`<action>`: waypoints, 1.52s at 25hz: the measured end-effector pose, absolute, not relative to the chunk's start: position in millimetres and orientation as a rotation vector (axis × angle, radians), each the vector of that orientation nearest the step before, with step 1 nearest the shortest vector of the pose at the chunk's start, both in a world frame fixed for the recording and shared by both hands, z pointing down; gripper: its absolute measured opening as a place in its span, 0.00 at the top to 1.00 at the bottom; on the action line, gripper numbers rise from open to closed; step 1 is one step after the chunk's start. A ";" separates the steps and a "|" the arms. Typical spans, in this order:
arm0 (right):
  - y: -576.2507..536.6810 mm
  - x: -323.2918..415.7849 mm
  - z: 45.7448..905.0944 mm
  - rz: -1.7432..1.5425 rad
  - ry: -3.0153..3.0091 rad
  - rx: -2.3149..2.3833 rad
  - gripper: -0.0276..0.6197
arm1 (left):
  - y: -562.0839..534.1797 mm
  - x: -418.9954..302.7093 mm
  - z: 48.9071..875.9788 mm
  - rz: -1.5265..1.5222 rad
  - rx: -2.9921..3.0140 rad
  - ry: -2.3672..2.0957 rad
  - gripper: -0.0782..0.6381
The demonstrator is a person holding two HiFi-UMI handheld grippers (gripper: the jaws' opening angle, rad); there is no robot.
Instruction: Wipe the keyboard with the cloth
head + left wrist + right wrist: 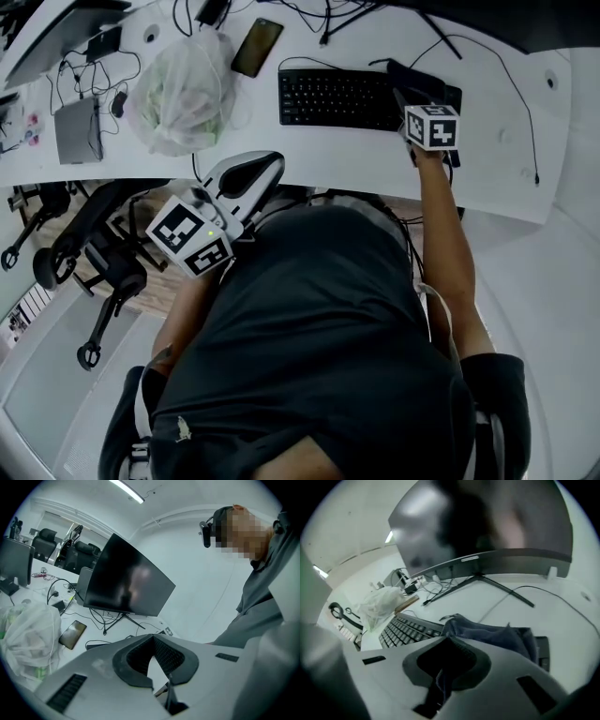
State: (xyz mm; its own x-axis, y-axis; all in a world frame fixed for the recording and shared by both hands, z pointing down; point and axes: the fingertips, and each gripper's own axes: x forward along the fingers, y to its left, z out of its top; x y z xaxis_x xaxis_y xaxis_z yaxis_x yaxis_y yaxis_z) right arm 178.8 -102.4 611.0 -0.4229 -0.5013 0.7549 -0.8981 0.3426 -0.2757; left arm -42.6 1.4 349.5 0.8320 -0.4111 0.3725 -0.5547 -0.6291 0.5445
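Note:
The black keyboard (333, 98) lies on the white desk (309, 155), and in the right gripper view it runs off to the left (405, 630). A dark blue cloth (419, 81) is heaped over the keyboard's right end. My right gripper (412, 101) is above that end, shut on the cloth (497, 637); a fold of it shows pinched between the pads (450, 640). My left gripper (246, 173) hangs at the desk's near edge, apart from the keyboard, with its jaws (153, 638) shut and nothing in them.
A white plastic bag (183, 89) and a phone (257, 47) lie left of the keyboard. A dark monitor (487, 522) on a stand rises behind it, with cables around. Black office chairs (94, 253) stand at the left, below the desk edge.

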 end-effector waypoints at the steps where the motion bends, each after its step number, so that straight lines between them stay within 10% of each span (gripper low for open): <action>1: -100.3 206.2 609.5 0.945 -2.000 1.290 0.93 | 0.6 -47.5 350.1 0.271 2.330 -0.708 0.88; 6: -89.6 297.9 592.8 0.892 -1.703 1.570 0.93 | -1.8 -67.1 353.6 0.247 2.313 -0.723 0.88; 14: -111.8 73.4 605.3 0.842 -2.133 1.076 0.93 | -0.7 -77.6 355.1 0.285 2.333 -0.701 0.88; 22: -101.3 189.7 600.0 0.676 -1.750 1.291 0.93 | -3.3 -126.7 360.6 0.212 2.270 -0.782 0.88; 32: -112.5 -102.1 611.6 0.596 -2.153 0.709 0.93 | 3.7 -165.5 367.4 0.170 2.237 -0.812 0.88; 38: -118.7 37.0 608.9 0.815 -1.978 1.093 0.93 | 4.7 -192.2 370.1 0.114 2.210 -0.837 0.88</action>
